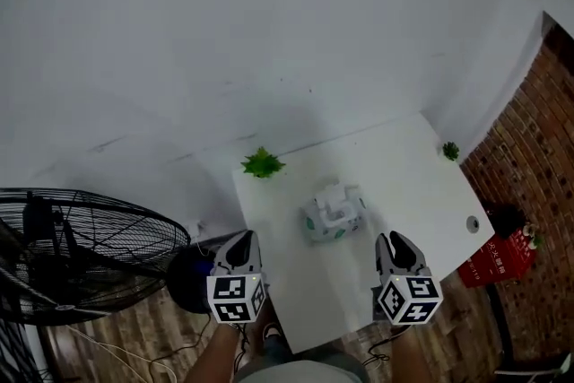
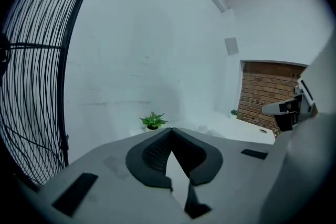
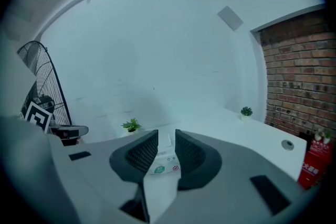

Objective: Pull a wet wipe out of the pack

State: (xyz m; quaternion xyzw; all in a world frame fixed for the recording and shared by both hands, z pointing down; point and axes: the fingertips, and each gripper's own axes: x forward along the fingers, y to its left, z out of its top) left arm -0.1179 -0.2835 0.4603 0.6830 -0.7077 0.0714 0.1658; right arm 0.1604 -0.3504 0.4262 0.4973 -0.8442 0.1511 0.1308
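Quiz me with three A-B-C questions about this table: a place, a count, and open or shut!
1. Where is the wipe pack? A. middle of the table B. on the floor C. inside a gripper
2. How many small green plants stand on the table? A. one B. two C. four
3. The left gripper has its fingers: A. wide apart B. closed together C. squeezing a plant
Answers: 1 A, it lies mid-table. 2 B, one back left, one far right. 3 B, their tips meet.
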